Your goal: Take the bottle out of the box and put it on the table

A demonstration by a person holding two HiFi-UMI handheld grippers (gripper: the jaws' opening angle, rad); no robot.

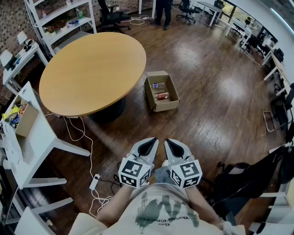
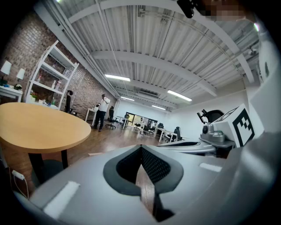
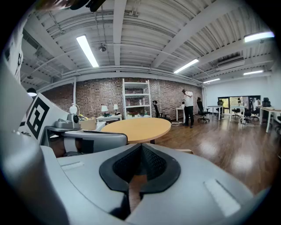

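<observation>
Clock directions are read in the head view, from the grippers.

Left gripper [image 1: 148, 146] and right gripper [image 1: 172, 147] sit side by side, close against the person's white printed shirt [image 1: 161, 213]. Both point to 12 o'clock, marker cubes nearest the body.
Left gripper view: jaws closed, tips meeting, nothing between them.
Right gripper view: same, jaws fully together and empty.

8 o'clock, near: white power strip [image 1: 95, 181] with a looping white cable, on the dark wooden plank floor [image 1: 216, 92].
9 o'clock: white rectangular desk [image 1: 41, 137] carrying a small tan carton [image 1: 26, 120] of colourful items.

12 o'clock, mid-distance: open brown cardboard box [image 1: 166, 107] standing on the floor, flaps up.
Two bottles lie flat in it: the red-labelled bottle [image 1: 161, 96] at the near end, the blue-and-white-labelled bottle [image 1: 158, 85] behind it. They are too small to read further.
Both are in the box, well apart from either gripper.

10 to 11 o'clock: round light-wood table [image 1: 92, 73] on a dark pedestal. Its rim is just beside the box's far left corner as seen from above.

11 o'clock, far: white open shelving unit [image 1: 64, 18] against the brick wall.
12 o'clock, far: standing person in dark trousers [image 1: 163, 11] next to black office chairs.
1 to 2 o'clock, far: a row of white desks [image 1: 239, 27].
</observation>
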